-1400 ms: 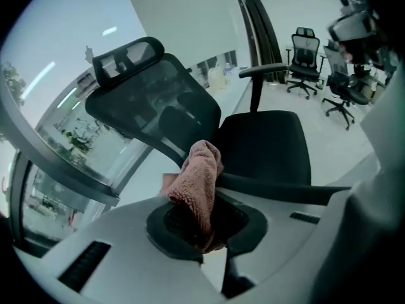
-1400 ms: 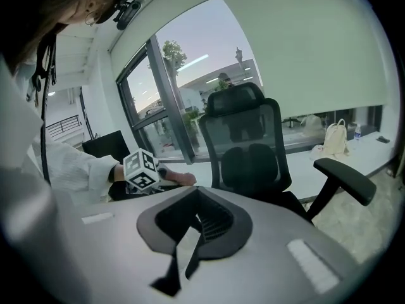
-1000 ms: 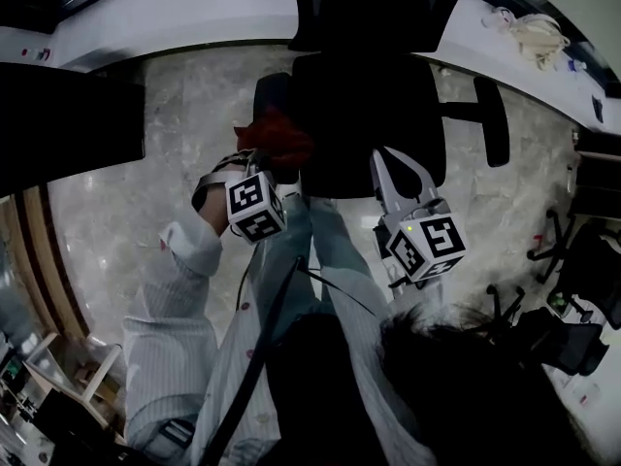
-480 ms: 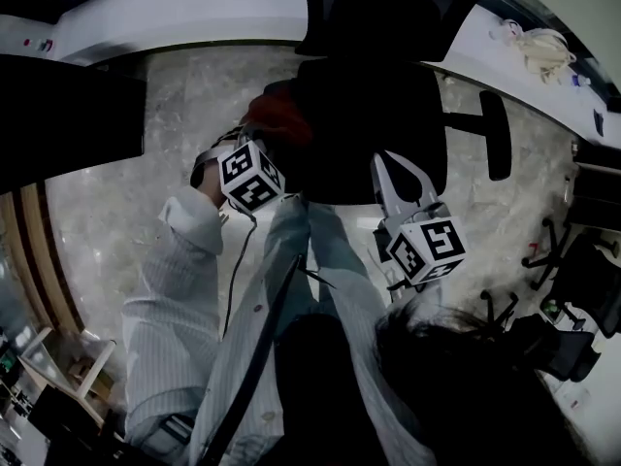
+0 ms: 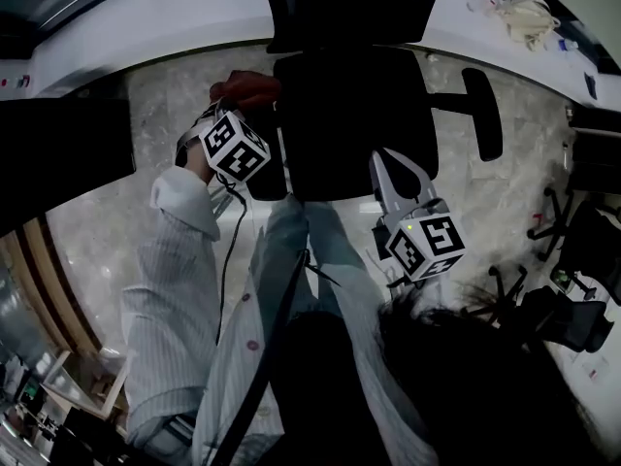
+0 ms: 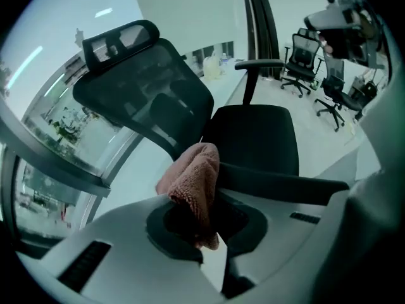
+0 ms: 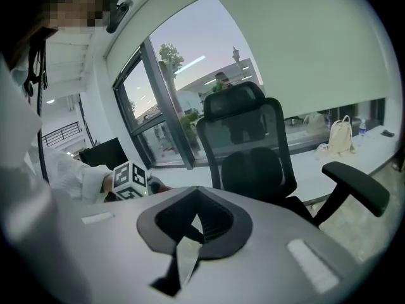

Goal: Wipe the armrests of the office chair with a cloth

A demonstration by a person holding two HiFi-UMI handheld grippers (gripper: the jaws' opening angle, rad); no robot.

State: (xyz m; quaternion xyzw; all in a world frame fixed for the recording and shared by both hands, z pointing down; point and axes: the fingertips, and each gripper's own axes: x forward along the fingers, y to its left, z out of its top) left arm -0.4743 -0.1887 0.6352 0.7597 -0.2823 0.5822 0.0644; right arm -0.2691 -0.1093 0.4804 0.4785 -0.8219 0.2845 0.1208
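Far left: open marble floor [image 5: 102, 212] beside the office chair [image 5: 349, 115]. Clamped in the left gripper [image 5: 241, 115] [image 6: 196, 227], jaws closed on it, a reddish cloth [image 5: 247, 90] [image 6: 193, 185], bunched and pressed onto the rear end of the left armrest [image 5: 270, 168] [image 6: 278, 185], close by the backrest edge. Centre: seat bare. Over the seat's front edge, the right gripper [image 5: 393, 178] [image 7: 190, 246], jaws drawn together, nothing between, touching nothing. Farther right: right armrest [image 5: 482, 113] [image 7: 354, 185] uncovered, free floor around it. Other chairs [image 5: 572, 260] well apart at the right edge.
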